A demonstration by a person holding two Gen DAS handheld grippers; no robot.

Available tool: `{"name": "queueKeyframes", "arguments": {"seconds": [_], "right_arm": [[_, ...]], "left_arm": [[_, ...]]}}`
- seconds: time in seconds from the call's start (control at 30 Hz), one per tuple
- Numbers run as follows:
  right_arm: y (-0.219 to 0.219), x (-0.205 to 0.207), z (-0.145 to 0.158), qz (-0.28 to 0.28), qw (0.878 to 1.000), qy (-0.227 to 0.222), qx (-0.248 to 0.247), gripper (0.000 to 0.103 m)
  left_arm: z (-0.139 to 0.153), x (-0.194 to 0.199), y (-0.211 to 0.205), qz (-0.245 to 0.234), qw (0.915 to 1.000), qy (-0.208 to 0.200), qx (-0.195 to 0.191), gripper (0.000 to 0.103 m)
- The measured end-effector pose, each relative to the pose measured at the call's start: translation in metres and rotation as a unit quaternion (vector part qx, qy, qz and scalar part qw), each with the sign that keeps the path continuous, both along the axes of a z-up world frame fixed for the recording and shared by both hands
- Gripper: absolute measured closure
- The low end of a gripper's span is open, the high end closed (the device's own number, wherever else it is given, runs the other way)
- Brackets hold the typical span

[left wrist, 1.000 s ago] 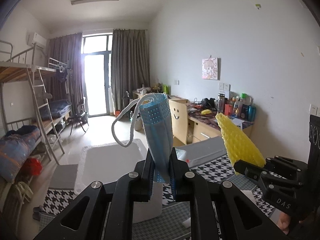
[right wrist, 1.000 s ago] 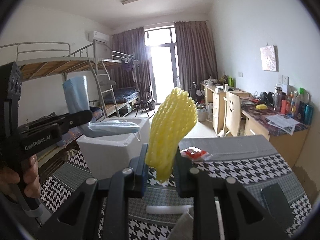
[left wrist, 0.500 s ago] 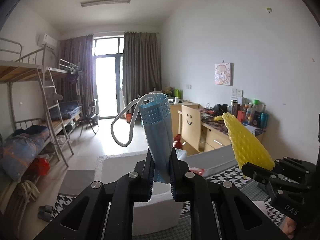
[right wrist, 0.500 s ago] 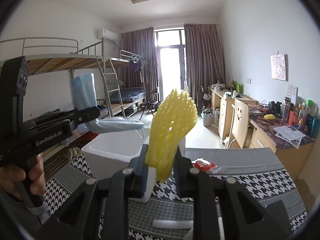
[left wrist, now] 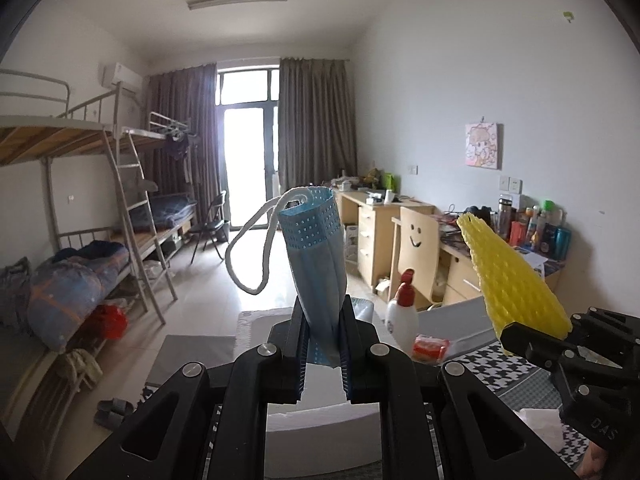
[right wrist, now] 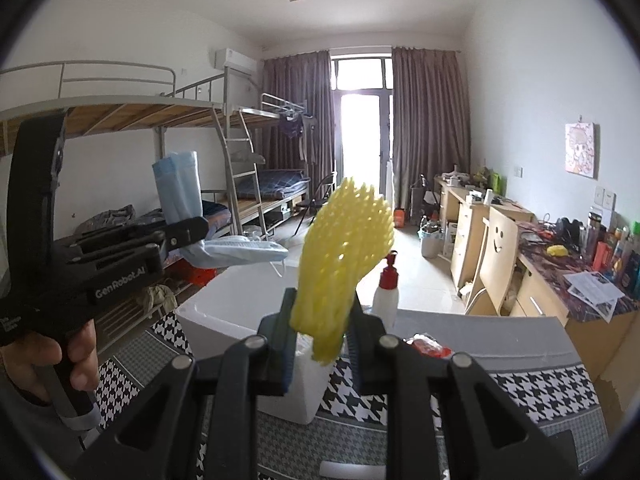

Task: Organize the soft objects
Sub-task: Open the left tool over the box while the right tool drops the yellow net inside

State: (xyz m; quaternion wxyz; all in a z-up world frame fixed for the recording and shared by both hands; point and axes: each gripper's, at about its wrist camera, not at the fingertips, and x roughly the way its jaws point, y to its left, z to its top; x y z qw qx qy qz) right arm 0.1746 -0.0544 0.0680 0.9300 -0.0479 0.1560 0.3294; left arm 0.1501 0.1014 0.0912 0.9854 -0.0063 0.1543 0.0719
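Reading "GenRobot.AI" on the left gripper [right wrist: 188, 236], jaws clamped on a blue face mask [left wrist: 316, 256], and "DAS" on the right gripper [right wrist: 322, 336], pinching yellow foam netting [right wrist: 344, 248] above the white foam box [right wrist: 240, 300].

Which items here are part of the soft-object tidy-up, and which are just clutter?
In play:
blue face mask, in left hand-held gripper
yellow foam net, in right hand-held gripper
white foam box

Lying about:
red-capped bottle
red packet

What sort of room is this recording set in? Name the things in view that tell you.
Most likely a shared dormitory room: metal bunk beds with a ladder line one wall, and study desks cluttered with bottles line the other, with a curtained balcony door at the far end.
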Motion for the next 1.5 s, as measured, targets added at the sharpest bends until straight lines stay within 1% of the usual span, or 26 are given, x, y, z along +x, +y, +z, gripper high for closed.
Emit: {"name": "queueKeyframes", "arguments": {"seconds": [0.23,0.43,0.6,0.73,0.8,0.83,0.87,0.9,0.93,0.97,1.0,1.03,1.07,1.2,1.3,1.4,1.5], "right_arm": [[0.015,0.010,0.001,0.016,1.000,0.003,-0.010,0.077],[0.021,0.018,-0.002,0.025,0.999,0.013,-0.015,0.077],[0.029,0.024,-0.004,0.029,0.999,0.025,-0.024,0.077],[0.033,0.027,-0.006,0.030,0.999,0.027,-0.029,0.077],[0.034,0.029,-0.007,0.032,0.999,0.029,-0.029,0.077],[0.034,0.030,-0.007,0.031,0.999,0.032,-0.030,0.077],[0.034,0.031,-0.008,0.031,0.998,0.033,-0.031,0.077],[0.035,0.032,-0.009,0.031,0.998,0.034,-0.033,0.077],[0.036,0.032,-0.010,0.030,0.998,0.034,-0.034,0.077],[0.037,0.033,-0.010,0.029,0.998,0.035,-0.035,0.077],[0.038,0.034,-0.011,0.029,0.998,0.037,-0.035,0.077],[0.039,0.036,-0.011,0.029,0.998,0.038,-0.035,0.077],[0.040,0.037,-0.012,0.029,0.998,0.040,-0.036,0.077],[0.046,0.040,-0.012,0.030,0.998,0.042,-0.040,0.077],[0.051,0.039,-0.012,0.034,0.998,0.041,-0.041,0.077],[0.057,0.040,-0.013,0.039,0.997,0.043,-0.046,0.077],[0.063,0.042,-0.015,0.046,0.996,0.050,-0.049,0.077]], "left_arm": [[-0.004,0.010,0.006,0.019,0.9997,0.013,0.010,0.088],[-0.013,0.024,0.015,0.019,0.9992,0.035,0.001,0.088],[-0.019,0.033,0.019,0.015,0.9987,0.048,-0.005,0.086],[-0.028,0.042,0.025,0.003,0.9979,0.063,-0.014,0.073],[-0.034,0.048,0.028,-0.002,0.9970,0.076,-0.014,0.073],[-0.036,0.050,0.029,-0.004,0.9965,0.081,-0.019,0.069],[-0.037,0.051,0.030,-0.006,0.9962,0.084,-0.023,0.058],[-0.038,0.052,0.032,-0.007,0.9958,0.087,-0.027,0.050],[-0.038,0.051,0.034,-0.008,0.9959,0.085,-0.031,0.034],[-0.037,0.047,0.036,-0.005,0.9963,0.078,-0.036,0.024],[-0.035,0.044,0.038,-0.001,0.9968,0.071,-0.036,0.020],[-0.033,0.042,0.039,0.002,0.9971,0.067,-0.035,0.014],[-0.031,0.038,0.041,0.006,0.9974,0.063,-0.036,0.009],[-0.025,0.029,0.048,0.014,0.9977,0.051,-0.043,0.006],[-0.021,0.027,0.052,0.028,0.9977,0.045,-0.042,0.001],[-0.020,0.023,0.055,0.044,0.9975,0.040,-0.038,0.001],[-0.021,0.022,0.057,0.048,0.9975,0.043,-0.030,0.001]]}}
